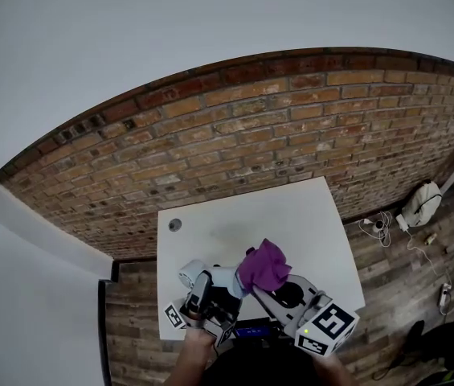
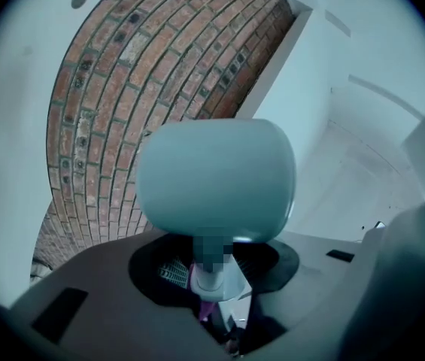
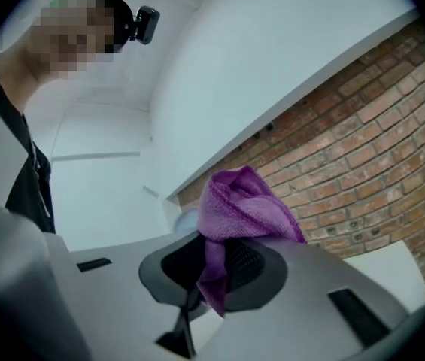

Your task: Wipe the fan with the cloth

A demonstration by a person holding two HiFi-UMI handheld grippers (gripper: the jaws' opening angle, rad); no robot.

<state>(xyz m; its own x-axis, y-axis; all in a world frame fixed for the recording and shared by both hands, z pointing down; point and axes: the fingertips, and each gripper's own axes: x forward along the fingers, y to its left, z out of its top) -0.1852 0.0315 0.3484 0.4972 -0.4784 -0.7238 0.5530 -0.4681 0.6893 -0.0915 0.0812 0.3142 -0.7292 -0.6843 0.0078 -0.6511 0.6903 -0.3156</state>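
A small pale blue fan is held up over the near edge of the table, with my left gripper shut on its narrow stem. In the left gripper view the fan's rounded head fills the middle, above the gripper. A crumpled purple cloth sits just right of the fan, close against it, with my right gripper shut on it. In the right gripper view the cloth bulges above the gripper and hides most of the fan behind it.
The white table stands against a brick wall and has a round cable hole near its far left corner. On the wooden floor to the right lie cables and a white appliance.
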